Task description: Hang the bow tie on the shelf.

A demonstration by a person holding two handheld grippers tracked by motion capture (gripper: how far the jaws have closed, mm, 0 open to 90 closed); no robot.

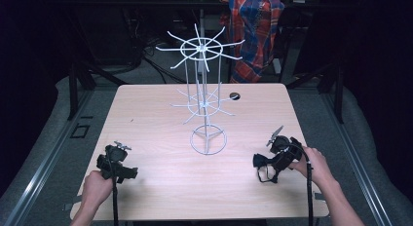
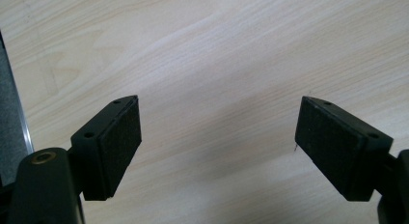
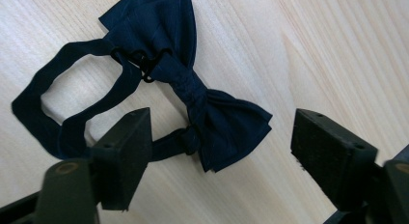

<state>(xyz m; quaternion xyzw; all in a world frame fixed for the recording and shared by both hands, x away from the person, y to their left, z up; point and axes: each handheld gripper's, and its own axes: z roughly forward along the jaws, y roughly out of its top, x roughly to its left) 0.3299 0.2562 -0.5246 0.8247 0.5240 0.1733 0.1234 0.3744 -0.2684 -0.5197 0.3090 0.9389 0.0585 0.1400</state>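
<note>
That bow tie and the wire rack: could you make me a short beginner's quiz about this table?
1. True or false: the bow tie hangs on the wire rack.
2. Which gripper has the bow tie between its jaws: A the left gripper, B the right gripper?
3. Fill in: the wire rack stands on the wooden ____.

Key
1. False: it lies flat on the table, near the person's right hand.
2. B. Its jaws stand apart on either side of one wing of the tie and do not press it. The left gripper's jaws are open over bare wood.
3. table.
</note>
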